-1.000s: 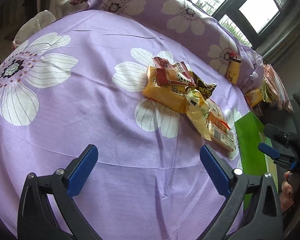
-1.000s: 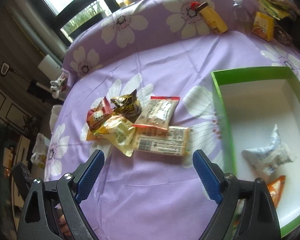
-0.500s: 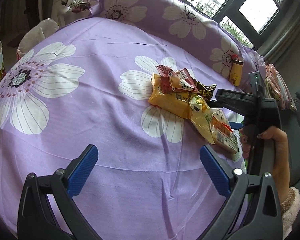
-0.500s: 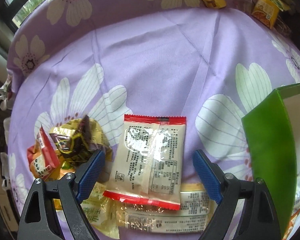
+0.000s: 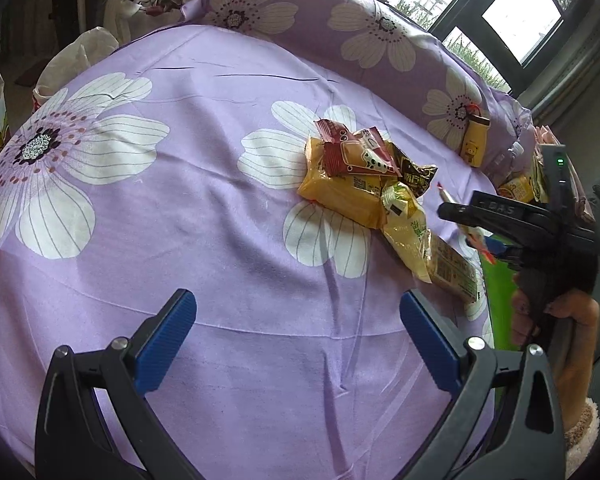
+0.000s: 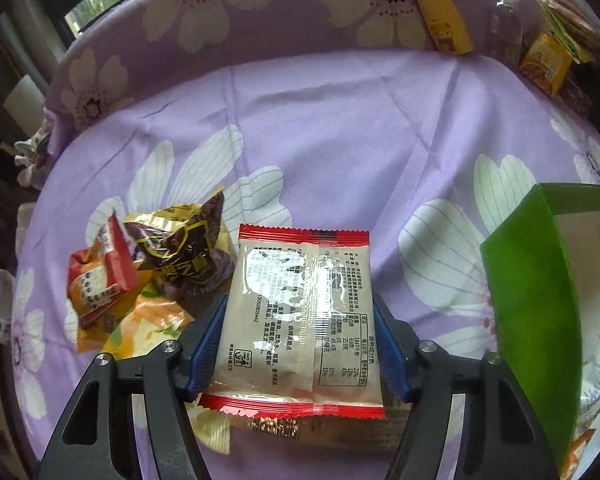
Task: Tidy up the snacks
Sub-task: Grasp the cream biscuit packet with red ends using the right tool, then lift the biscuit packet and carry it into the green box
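Observation:
A pile of snack packets (image 5: 364,184) lies on the purple flowered cloth (image 5: 204,216). In the right wrist view my right gripper (image 6: 300,348) is shut on a clear packet with red ends (image 6: 300,320), its blue pads pressing both long sides. A dark brown packet (image 6: 184,252) and an orange-red packet (image 6: 100,280) lie left of it. A long beige packet (image 6: 320,432) lies under it. The green box (image 6: 536,300) stands to the right. My left gripper (image 5: 296,348) is open and empty above bare cloth, left of the pile. The right gripper also shows in the left wrist view (image 5: 512,220).
A yellow bear packet (image 6: 444,28), a clear bottle (image 6: 504,20) and an orange carton (image 6: 544,64) rest by the flowered cushion at the back. The green box holds a few snacks (image 6: 580,444). White bags (image 5: 76,60) sit beyond the cloth's far left edge.
My right gripper moved down to the pile and closed on the red-ended clear packet. The left gripper stayed open and barely shifted.

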`<state>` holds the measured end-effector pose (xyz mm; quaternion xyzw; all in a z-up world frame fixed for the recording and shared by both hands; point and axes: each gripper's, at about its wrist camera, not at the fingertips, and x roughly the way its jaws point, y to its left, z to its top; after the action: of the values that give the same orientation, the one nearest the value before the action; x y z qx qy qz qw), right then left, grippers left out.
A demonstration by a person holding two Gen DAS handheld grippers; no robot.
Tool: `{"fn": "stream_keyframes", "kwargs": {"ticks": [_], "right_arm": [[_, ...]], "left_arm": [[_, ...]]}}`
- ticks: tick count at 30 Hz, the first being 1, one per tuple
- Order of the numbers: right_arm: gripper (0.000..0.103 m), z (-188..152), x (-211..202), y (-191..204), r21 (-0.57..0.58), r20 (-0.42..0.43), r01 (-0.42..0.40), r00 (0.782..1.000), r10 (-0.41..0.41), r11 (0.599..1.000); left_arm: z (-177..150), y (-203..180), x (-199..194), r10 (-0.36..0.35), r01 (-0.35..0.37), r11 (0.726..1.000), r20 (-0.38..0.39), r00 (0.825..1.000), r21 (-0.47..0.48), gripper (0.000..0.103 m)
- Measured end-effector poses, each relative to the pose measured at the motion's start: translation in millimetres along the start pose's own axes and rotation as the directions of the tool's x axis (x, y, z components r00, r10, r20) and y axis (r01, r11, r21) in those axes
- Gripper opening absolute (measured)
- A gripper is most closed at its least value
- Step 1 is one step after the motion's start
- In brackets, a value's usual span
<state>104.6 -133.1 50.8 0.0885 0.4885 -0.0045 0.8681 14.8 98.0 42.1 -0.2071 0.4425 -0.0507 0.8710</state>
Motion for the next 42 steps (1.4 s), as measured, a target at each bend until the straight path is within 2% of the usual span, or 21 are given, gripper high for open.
{"fn": "stream_keyframes", "kwargs": {"ticks": [4,7,9,12,14,16,17,19,20,21,22,25,27,29,33,35,37,39,40,42], "right_arm": [[0.069,-19.4,-52.8,1.0,-0.052,0.047,-0.133,0.99,0.135,0.99],[0.069,-40.4,-72.9,6.2,-0.112,0.037,-0.215,0.975,0.221,0.97],[0.069,-64.3,-71.2,10.8,-0.143,-0.005,-0.252,0.967,0.254,0.957],[0.069,-99.4,-44.1,13.0,-0.128,-0.133,-0.297,0.951,0.281,0.946],[0.069,-115.7,-12.6,15.5,-0.142,-0.223,-0.27,0.946,0.235,0.952],[0.079,-119.9,-16.1,20.5,-0.192,-0.135,-0.262,0.962,0.239,0.946],[0.08,-119.2,-18.2,22.8,-0.192,-0.148,-0.269,0.959,0.243,0.944],[0.081,-115.4,-16.4,18.6,-0.129,-0.206,-0.348,0.925,0.318,0.929],[0.081,-113.4,-17.1,13.2,-0.092,-0.204,-0.383,0.911,0.359,0.919],[0.081,-111.5,-19.0,8.5,-0.067,-0.194,-0.393,0.907,0.375,0.917],[0.081,-109.8,-20.5,3.4,-0.054,-0.18,-0.383,0.912,0.368,0.922],[0.081,-106.5,-28.0,-11.1,-0.023,-0.132,-0.336,0.935,0.33,0.942],[0.08,-104.2,-31.8,-21.5,0.014,-0.116,-0.347,0.931,0.347,0.938],[0.073,-104.4,-36.8,-28.0,0.034,-0.101,-0.381,0.918,0.383,0.924],[0.045,-106.4,-36.0,-25.3,0.04,-0.122,-0.442,0.888,0.444,0.896],[0.043,-108.5,-28.7,-21.7,0.05,-0.157,-0.464,0.871,0.466,0.884],[0.043,-111.0,-19.0,-21.5,0.055,-0.191,-0.443,0.875,0.445,0.895],[0.043,-114.7,-5.4,-18.6,0.062,-0.215,-0.424,0.878,0.427,0.904],[0.043,-115.6,-4.2,-17.1,0.06,-0.196,-0.428,0.881,0.431,0.902],[0.043,-117.8,-8.8,-6.1,0.006,-0.181,-0.389,0.905,0.384,0.921]], "left_arm": [[-1.2,-1.5,0.0,0.001,-0.001,1.0,0.002,1.0,0.007,0.102],[-2.8,-2.3,2.1,0.01,-0.01,1.0,-0.005,1.0,0.006,0.102],[-3.7,-2.8,3.0,0.015,-0.015,1.0,-0.007,1.0,0.009,0.102],[-5.1,-4.4,4.7,0.022,-0.022,1.0,-0.01,1.0,0.019,0.102],[-7.7,-6.8,6.4,0.03,-0.029,0.999,-0.015,0.999,0.028,0.102],[-11.0,-10.4,8.0,0.031,-0.03,0.999,-0.024,0.999,0.037,0.101],[-12.2,-12.1,8.6,0.025,-0.023,0.999,-0.029,0.999,0.044,0.101],[-14.3,-16.7,8.6,0.012,-0.01,0.998,-0.035,0.999,0.056,0.099],[-16.0,-20.1,8.0,0.007,-0.005,0.998,-0.036,0.999,0.062,0.098],[-17.3,-22.8,7.2,-0.001,0.003,0.998,-0.039,0.999,0.068,0.095],[-18.8,-25.2,6.0,-0.012,0.016,0.997,-0.045,0.999,0.072,0.094],[-24.4,-33.8,3.6,-0.089,0.097,0.992,-0.093,0.992,0.083,0.08],[-30.5,-42.3,3.9,-0.18,0.193,0.978,-0.153,0.972,0.077,0.064],[-37.9,-54.1,5.6,-0.247,0.269,0.96,-0.205,0.947,0.083,0.06],[-52.5,-73.7,15.1,-0.228,0.269,0.954,-0.266,0.937,0.129,0.049],[-58.5,-77.5,24.0,-0.214,0.263,0.955,-0.298,0.93,0.134,0.047],[-63.7,-77.6,33.8,-0.191,0.242,0.962,-0.322,0.927,0.126,0.045],[-66.9,-81.8,32.3,-0.167,0.224,0.959,-0.292,0.942,0.173,0.044],[-68.7,-85.5,32.3,-0.145,0.206,0.959,-0.284,0.948,0.196,0.044],[-70.9,-90.2,32.0,-0.112,0.174,0.958,-0.262,0.959,0.228,0.044]]}}
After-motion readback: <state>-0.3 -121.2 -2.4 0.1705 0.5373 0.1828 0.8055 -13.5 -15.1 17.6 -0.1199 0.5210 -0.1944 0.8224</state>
